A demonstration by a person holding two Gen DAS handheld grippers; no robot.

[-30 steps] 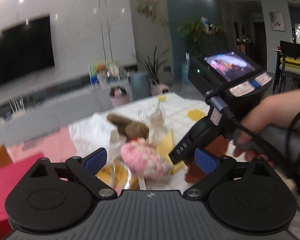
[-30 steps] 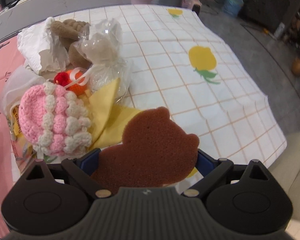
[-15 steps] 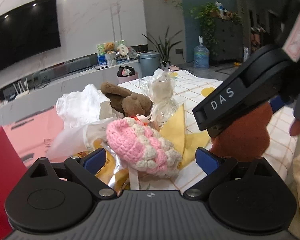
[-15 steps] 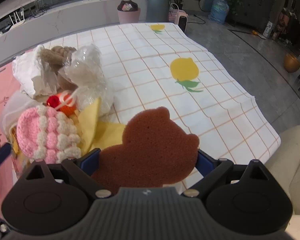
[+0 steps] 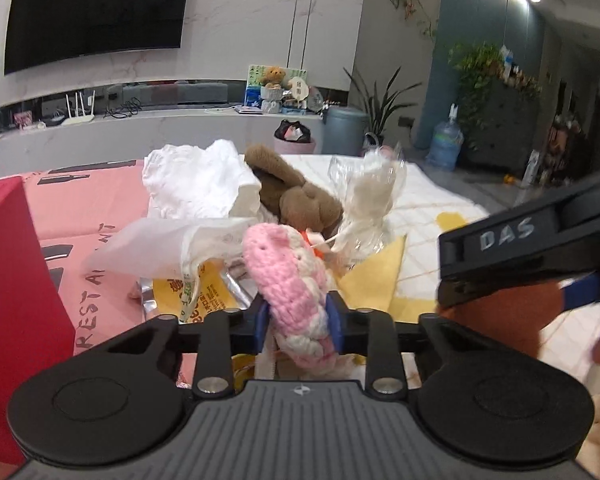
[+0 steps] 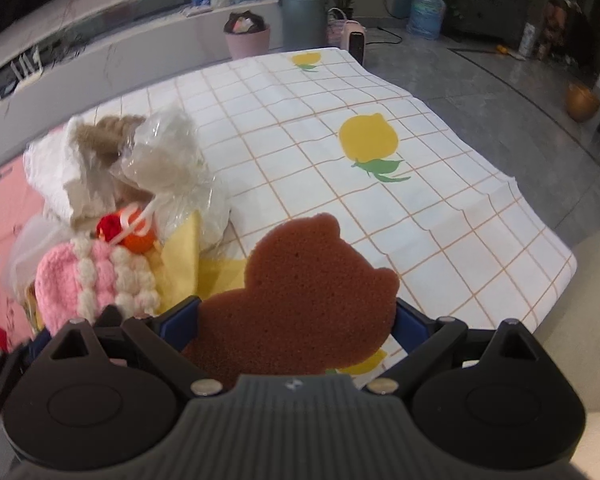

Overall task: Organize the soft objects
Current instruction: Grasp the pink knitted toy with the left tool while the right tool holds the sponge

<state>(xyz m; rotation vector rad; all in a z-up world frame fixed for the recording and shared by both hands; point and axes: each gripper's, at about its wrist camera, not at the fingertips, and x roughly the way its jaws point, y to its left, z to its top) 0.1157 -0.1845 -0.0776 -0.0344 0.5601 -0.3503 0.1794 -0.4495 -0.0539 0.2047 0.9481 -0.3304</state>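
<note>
My left gripper (image 5: 299, 322) is shut on a pink and white crocheted piece (image 5: 288, 280), which also shows at the left of the right wrist view (image 6: 96, 280). My right gripper (image 6: 298, 320) is shut on a brown bear-shaped sponge (image 6: 308, 296), held above the near edge of the checked tablecloth (image 6: 380, 128); the sponge shows at the right of the left wrist view (image 5: 504, 320). Behind the crochet lies a pile: a brown plush toy (image 5: 296, 196), a white cloth (image 5: 200, 184), a clear wrapped bundle (image 5: 372, 196) and a yellow cloth (image 5: 376, 280).
A red box (image 5: 16, 288) stands close on my left on a pink mat (image 5: 88, 216). A yellow printed packet (image 5: 204, 296) lies under the pile. The tablecloth's right and near edges drop to a grey floor (image 6: 520, 92). A cream cushion (image 6: 580, 280) is at the right.
My left gripper has moved in and closed on the pink crocheted piece; it was open before. My right gripper still holds the brown sponge and has shifted a little.
</note>
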